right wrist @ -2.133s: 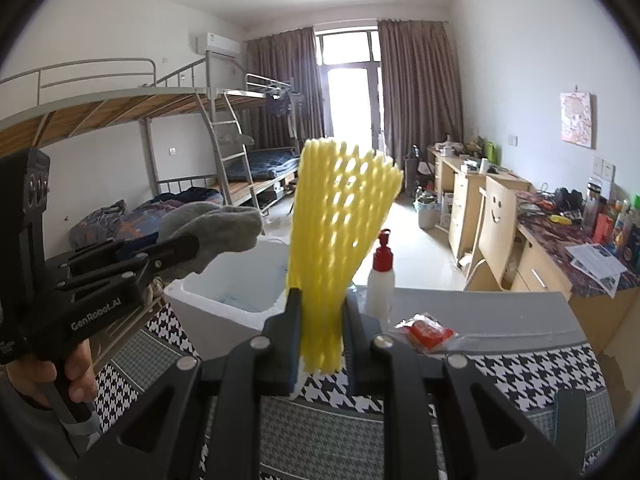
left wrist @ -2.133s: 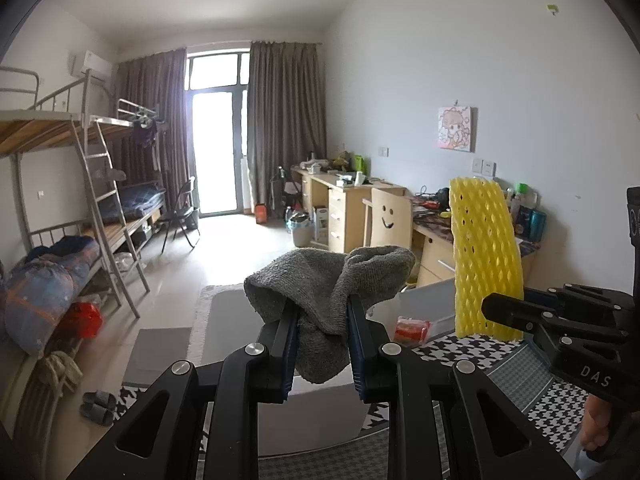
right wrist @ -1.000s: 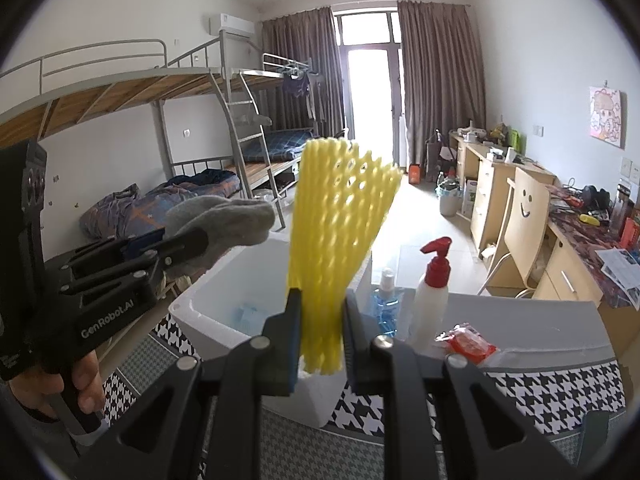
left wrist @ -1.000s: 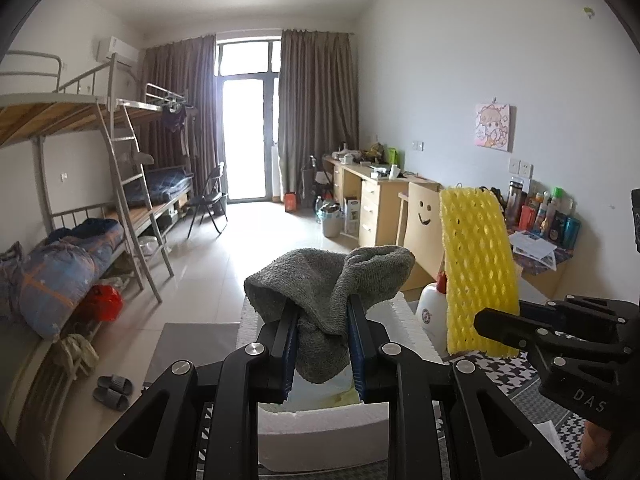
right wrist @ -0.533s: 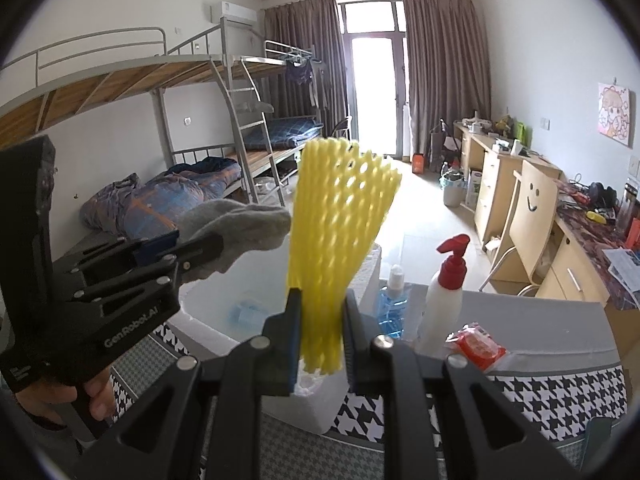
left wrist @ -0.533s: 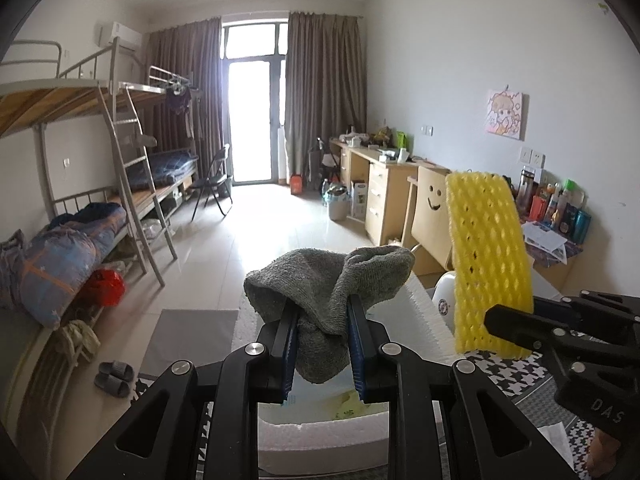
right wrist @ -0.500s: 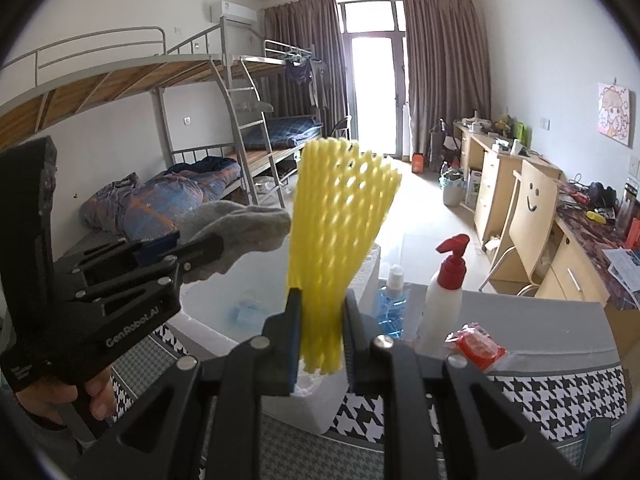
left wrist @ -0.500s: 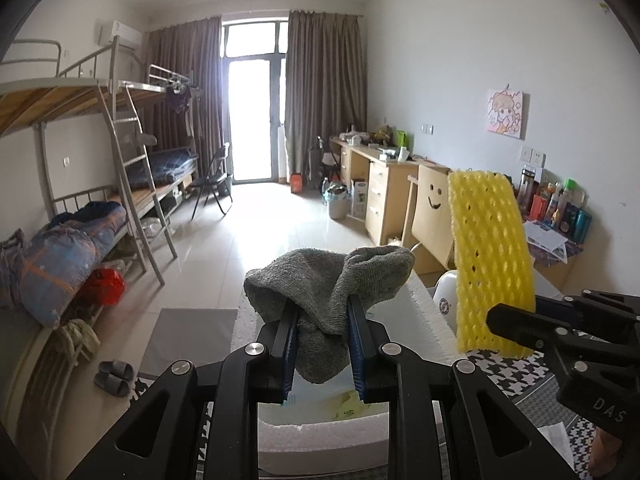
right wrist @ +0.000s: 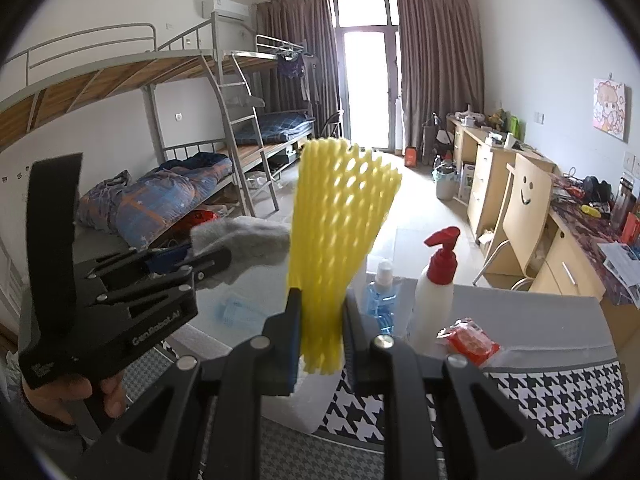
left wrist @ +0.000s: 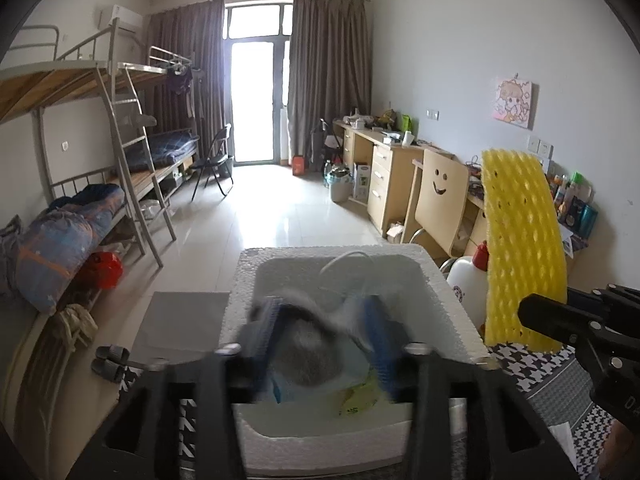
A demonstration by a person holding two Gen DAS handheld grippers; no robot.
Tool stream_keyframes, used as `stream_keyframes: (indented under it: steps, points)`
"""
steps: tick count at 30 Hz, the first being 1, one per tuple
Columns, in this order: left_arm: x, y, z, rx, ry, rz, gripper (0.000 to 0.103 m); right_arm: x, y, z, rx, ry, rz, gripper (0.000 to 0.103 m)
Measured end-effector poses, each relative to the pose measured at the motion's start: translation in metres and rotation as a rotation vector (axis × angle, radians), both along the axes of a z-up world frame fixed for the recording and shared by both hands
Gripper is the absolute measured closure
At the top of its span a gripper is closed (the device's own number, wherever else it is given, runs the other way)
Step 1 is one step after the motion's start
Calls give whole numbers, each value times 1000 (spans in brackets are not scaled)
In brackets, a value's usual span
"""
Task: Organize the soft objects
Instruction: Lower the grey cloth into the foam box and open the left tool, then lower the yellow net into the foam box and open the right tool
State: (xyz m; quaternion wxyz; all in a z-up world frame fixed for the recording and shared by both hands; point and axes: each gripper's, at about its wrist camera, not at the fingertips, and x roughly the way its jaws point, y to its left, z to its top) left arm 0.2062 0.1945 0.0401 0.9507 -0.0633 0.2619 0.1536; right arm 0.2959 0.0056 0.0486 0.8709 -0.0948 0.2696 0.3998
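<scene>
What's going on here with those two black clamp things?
A person is sorting soft things into a white foam box, using a hand-held gripper in each hand. The left hand-held gripper is over the box with its jaws opening, letting a grey cloth drop between them. The right hand-held gripper is clamped on an upright yellow foam net, not yet put away.

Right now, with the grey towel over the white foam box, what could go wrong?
1. The left claw is opening with the grey fluffy towel between its fingers; it may catch on the white foam box's rim.
2. The tall yellow foam net sleeve in the right claw may knock over the red-capped white pump bottle.
</scene>
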Motion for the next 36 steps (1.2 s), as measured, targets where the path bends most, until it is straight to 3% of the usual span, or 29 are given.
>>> stream_keyframes:
  steps: [1, 3, 10, 36]
  points:
    - [-1, 0, 1, 6, -6, 4, 29, 0, -1, 0, 0, 0, -1, 81]
    - [-5, 1, 3, 15, -26, 23, 16, 1, -1, -1, 1, 1, -4, 81]
    - [-13, 0, 5, 40, -39, 41, 5, 0, 1, -2, -1, 4, 0, 81]
    - [-61, 24, 6, 41, -87, 150, 1, 3, 40, -11, -44, 28, 86, 81]
